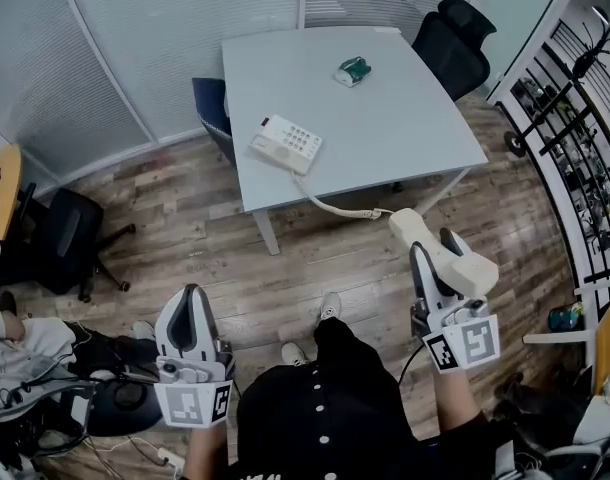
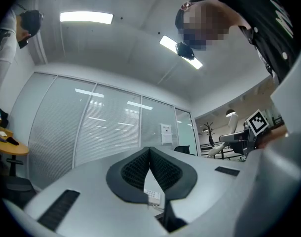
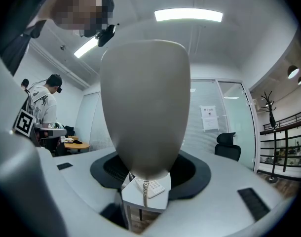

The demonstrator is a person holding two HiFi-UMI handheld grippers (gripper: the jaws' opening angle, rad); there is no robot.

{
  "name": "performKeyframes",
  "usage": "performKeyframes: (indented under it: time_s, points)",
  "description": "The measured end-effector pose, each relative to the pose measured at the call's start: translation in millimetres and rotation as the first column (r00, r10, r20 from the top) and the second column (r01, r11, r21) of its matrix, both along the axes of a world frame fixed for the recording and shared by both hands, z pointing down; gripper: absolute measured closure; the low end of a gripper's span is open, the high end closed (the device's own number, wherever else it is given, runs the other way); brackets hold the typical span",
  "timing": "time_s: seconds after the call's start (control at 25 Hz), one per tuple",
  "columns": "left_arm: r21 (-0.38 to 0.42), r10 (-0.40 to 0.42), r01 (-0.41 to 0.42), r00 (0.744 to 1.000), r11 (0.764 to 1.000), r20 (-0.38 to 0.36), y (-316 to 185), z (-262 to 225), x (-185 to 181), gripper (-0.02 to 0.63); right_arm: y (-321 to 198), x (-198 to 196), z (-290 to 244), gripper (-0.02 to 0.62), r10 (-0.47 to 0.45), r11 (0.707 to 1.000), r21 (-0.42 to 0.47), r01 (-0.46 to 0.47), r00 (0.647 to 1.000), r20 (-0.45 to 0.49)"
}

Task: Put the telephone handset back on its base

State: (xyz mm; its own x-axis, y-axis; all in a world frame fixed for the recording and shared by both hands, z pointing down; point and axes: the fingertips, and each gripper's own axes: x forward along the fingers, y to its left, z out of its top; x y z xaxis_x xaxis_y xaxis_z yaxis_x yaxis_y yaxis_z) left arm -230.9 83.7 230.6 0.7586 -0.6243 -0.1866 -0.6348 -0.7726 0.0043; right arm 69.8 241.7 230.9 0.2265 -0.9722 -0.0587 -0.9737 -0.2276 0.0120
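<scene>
Right tool (image 3: 150,171) around beige handset (image 3: 145,102)

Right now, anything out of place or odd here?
The handset is off its base, clamped in the right gripper over the floor, clear of the table. Its cord hangs off the table's near edge. The base sits skewed by that edge; a pull could drag it.

Base (image 1: 286,144) on the table (image 1: 405,118), near-left part; small object (image 1: 353,70) behind it rightward; handset (image 1: 447,255) off the table's near-right edge; cord (image 1: 335,206) between.
</scene>
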Motion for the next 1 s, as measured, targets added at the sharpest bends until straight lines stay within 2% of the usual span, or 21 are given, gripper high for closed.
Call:
performKeyframes:
  time_s: [1.0]
  points:
    - [0.000,-0.060,0.060,0.998,0.998,0.011,-78,-7,92,0.591,-99,96,3,0.368,-0.075,0.997,-0.002,0.075,0.997,0.018]
